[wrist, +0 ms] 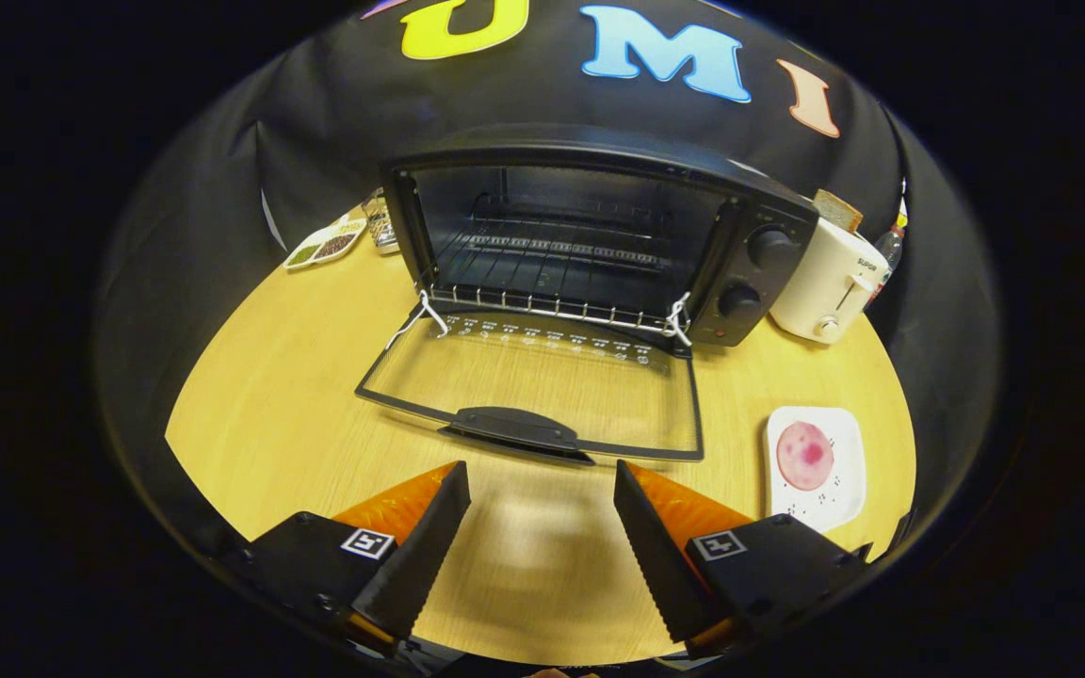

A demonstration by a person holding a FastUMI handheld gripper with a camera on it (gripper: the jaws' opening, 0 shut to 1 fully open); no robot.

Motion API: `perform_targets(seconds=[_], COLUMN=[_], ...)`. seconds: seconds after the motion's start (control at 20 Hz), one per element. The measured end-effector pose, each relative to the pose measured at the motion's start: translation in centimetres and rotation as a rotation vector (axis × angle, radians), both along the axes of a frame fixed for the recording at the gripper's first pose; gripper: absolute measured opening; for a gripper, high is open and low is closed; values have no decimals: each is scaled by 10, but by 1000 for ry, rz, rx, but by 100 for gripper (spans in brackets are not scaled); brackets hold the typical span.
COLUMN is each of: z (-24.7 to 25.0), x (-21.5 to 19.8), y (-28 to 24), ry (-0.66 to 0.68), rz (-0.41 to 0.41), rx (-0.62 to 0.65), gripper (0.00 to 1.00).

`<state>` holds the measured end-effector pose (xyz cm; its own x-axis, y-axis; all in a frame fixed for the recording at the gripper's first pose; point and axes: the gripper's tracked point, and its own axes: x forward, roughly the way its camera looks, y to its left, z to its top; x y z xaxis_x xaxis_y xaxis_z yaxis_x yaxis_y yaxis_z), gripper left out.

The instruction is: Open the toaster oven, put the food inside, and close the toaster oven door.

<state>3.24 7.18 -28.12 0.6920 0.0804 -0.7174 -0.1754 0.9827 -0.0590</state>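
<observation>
Beyond spread, empty gripper (541,513): toaster oven (599,240) door (542,391) dropped flat. Right of fingers: food (804,455) on plate (849,490), judged light, soft, slippery; best pinched gently across edges.

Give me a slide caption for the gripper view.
Open hand-held gripper faces the toaster oven, door down; food waits on its plate.

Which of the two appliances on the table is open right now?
The black toaster oven, its glass door folded down flat ahead of the open tool; the white toaster beside it holds bread.

Round light-wood table (298,414), black cloth wall (316,122) close behind
</observation>
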Motion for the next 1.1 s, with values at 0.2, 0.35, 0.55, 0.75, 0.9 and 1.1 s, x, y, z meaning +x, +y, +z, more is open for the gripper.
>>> perform_targets(seconds=[0.2, 0.35, 0.55, 0.75, 0.9, 1.1], z=[39, 55, 63, 58, 46, 16], x=[1, 0, 5, 11, 12, 14], y=[-47, -81, -134, -191, -235, -290], ry=[-58, -68, -62, -21, 32, 121], rz=[0, 4, -7, -18, -45, -59], rx=[-13, -4, 16, 46, 55, 21], gripper=[98, 98, 99, 99, 98, 97])
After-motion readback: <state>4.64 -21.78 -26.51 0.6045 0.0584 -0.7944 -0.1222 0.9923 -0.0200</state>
